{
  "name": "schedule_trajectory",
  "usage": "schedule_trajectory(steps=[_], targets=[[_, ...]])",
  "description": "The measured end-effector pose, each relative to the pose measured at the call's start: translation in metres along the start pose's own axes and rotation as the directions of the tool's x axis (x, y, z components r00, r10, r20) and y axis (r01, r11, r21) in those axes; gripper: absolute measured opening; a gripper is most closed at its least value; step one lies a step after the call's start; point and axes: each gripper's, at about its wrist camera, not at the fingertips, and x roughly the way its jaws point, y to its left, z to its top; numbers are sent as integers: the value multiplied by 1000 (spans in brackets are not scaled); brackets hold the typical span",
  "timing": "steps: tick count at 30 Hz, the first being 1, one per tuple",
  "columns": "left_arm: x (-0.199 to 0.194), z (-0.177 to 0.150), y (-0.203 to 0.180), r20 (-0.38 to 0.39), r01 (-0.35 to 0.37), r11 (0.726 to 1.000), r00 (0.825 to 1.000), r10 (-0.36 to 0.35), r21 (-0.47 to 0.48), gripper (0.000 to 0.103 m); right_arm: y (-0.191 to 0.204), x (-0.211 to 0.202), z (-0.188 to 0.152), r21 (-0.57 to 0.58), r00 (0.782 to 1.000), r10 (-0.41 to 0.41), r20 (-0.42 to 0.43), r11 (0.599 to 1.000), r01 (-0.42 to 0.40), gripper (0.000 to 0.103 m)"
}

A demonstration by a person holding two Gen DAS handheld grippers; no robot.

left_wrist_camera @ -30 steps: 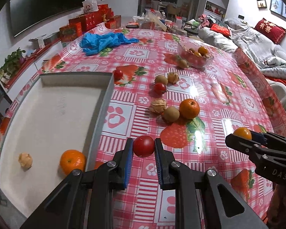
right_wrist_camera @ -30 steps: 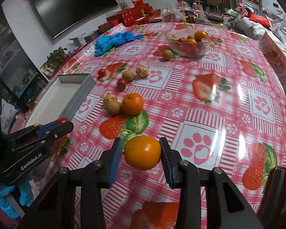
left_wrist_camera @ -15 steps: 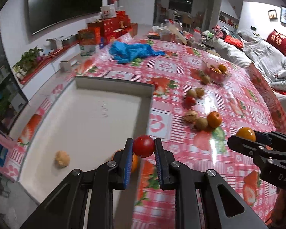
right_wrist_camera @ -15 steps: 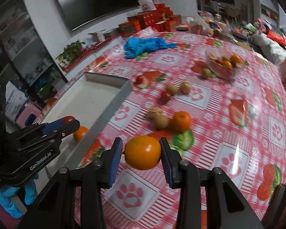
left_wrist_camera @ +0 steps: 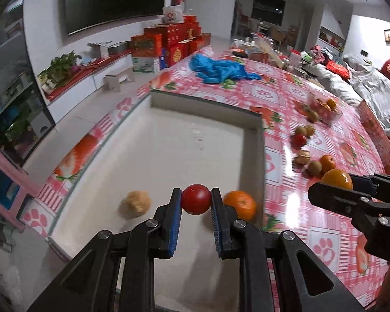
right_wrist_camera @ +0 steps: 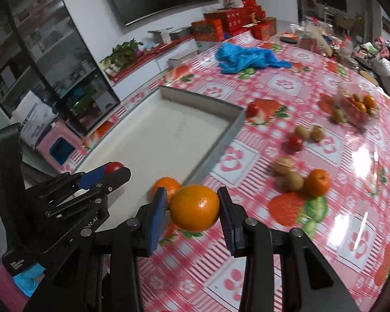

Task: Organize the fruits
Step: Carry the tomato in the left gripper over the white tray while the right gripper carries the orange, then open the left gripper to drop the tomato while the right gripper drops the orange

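My left gripper (left_wrist_camera: 196,199) is shut on a small red tomato (left_wrist_camera: 195,199) and holds it above the near end of the white tray (left_wrist_camera: 253,140). In the tray lie an orange (left_wrist_camera: 240,205) and a pale walnut-like fruit (left_wrist_camera: 135,203). My right gripper (right_wrist_camera: 192,208) is shut on an orange (right_wrist_camera: 194,208), above the tablecloth just right of the tray's near corner (right_wrist_camera: 221,145). It also shows in the left wrist view (left_wrist_camera: 336,179). The left gripper shows in the right wrist view (right_wrist_camera: 111,170).
Loose fruit lies on the tablecloth right of the tray: an orange (right_wrist_camera: 317,182), a kiwi (right_wrist_camera: 293,181), a walnut (right_wrist_camera: 283,165), a tomato (right_wrist_camera: 295,140). A clear bowl of fruit (right_wrist_camera: 358,105) stands further back. Blue gloves (right_wrist_camera: 247,58) lie at the far side.
Both grippers have moved left with their fruit. The left one went from above the tablecloth to above the tray. The right one came close to the tray's near corner.
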Motion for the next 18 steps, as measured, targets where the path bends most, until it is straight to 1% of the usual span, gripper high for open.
schedule_trajectory(steps=[3, 5, 8, 12, 16, 18], targets=[[4, -1, 13, -6, -20, 999, 1000, 20, -25, 23, 10, 16, 6, -2, 999, 27, -27, 1000, -27, 43], [8, -2, 22, -18, -22, 999, 1000, 21, -48, 23, 14, 23, 9, 1, 999, 36, -39, 999, -36, 43], [15, -4, 29, -36, -41, 998, 999, 39, -51, 23, 19, 37, 16, 13, 997, 53, -57, 999, -53, 43], [20, -5, 33, -47, -48, 997, 998, 46, -53, 23, 24, 52, 22, 4, 995, 53, -79, 999, -52, 43], [24, -7, 32, -58, -57, 997, 997, 54, -47, 23, 23, 64, 26, 23, 993, 67, -98, 998, -65, 43], [24, -7, 31, -51, -61, 997, 997, 59, -37, 23, 23, 69, 27, 33, 992, 70, -104, 997, -67, 44]])
